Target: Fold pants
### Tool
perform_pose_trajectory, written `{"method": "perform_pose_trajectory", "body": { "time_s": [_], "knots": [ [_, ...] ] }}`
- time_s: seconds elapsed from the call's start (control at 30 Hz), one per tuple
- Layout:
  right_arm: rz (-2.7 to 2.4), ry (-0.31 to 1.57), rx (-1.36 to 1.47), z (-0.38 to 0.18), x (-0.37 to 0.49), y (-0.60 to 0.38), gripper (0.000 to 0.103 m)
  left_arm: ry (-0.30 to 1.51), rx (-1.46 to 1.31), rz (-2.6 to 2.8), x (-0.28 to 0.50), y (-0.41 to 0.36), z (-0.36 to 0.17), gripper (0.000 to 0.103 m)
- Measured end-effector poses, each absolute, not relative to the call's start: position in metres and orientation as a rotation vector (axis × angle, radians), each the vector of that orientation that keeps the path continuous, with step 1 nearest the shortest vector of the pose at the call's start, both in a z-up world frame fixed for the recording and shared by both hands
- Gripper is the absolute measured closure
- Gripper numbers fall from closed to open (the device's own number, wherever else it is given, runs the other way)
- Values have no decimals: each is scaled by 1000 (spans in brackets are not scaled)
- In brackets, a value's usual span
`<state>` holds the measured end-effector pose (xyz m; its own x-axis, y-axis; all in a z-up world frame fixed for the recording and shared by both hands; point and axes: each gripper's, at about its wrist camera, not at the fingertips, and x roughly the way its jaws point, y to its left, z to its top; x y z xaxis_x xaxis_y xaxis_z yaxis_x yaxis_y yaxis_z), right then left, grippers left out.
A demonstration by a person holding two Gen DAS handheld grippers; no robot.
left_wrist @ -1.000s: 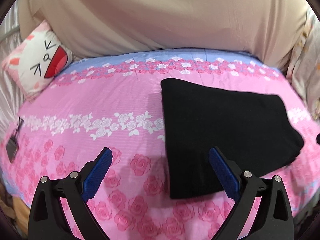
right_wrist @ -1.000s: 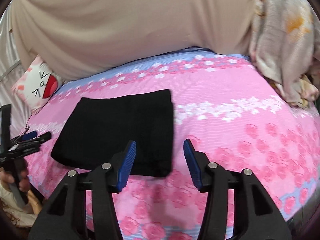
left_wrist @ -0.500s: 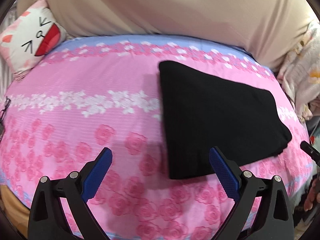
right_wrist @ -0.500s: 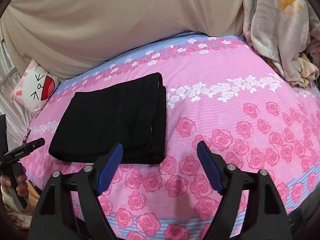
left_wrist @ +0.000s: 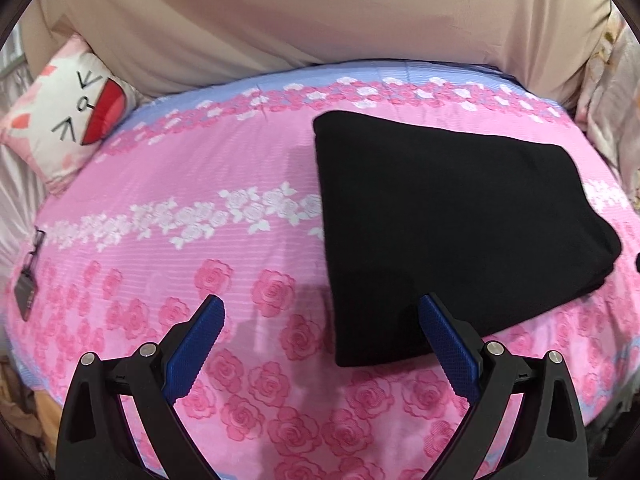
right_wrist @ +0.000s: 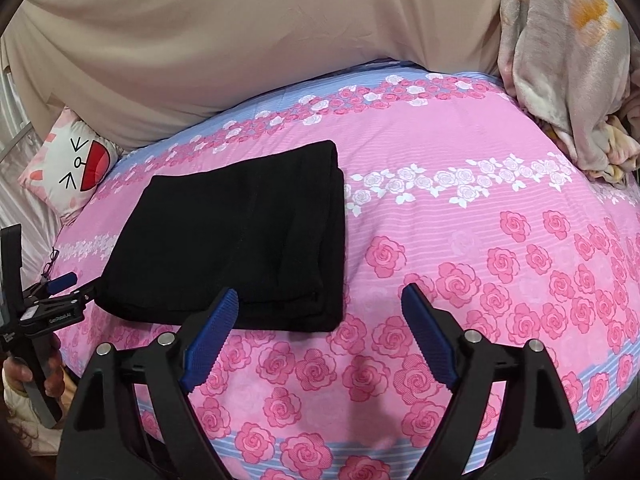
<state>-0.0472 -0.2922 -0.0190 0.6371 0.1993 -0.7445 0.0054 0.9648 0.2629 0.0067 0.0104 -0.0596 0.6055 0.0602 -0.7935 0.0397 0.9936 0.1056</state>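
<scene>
Here the black pants (left_wrist: 452, 236) lie folded into a flat rectangle on the bed (left_wrist: 200, 184), on a pink sheet with printed roses and a band of white flowers. The layered edges of the fold show at the side near the right tool (right_wrist: 320, 334).

The left tool (left_wrist: 320, 344) hangs above the near part of the bed with its blue pads wide apart. Nothing is between them; its right finger (left_wrist: 448, 344) stands in front of the near corner of the pants, but I cannot tell if it touches the cloth. The right tool's jaws are opening and already stand wide, with only the rose print between them. The pants are just beside its left finger (right_wrist: 210, 340).

In the right wrist view, a hand (right_wrist: 24, 372) holds the left tool's handle at the left edge. A small white label with writing is there, too small to read. A cartoon cat pillow (right_wrist: 76, 168) rests at the far left corner, and a pale flowered blanket (right_wrist: 560, 60) is piled at the right.
</scene>
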Motion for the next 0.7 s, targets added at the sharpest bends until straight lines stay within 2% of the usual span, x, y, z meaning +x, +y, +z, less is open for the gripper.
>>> {"method": "perform_pose_trajectory", "body": {
  "time_s": [0.7],
  "knots": [
    [110,884,211,-22,-27,-278,21,908,142,25,17,4,-64,7]
  ]
}}
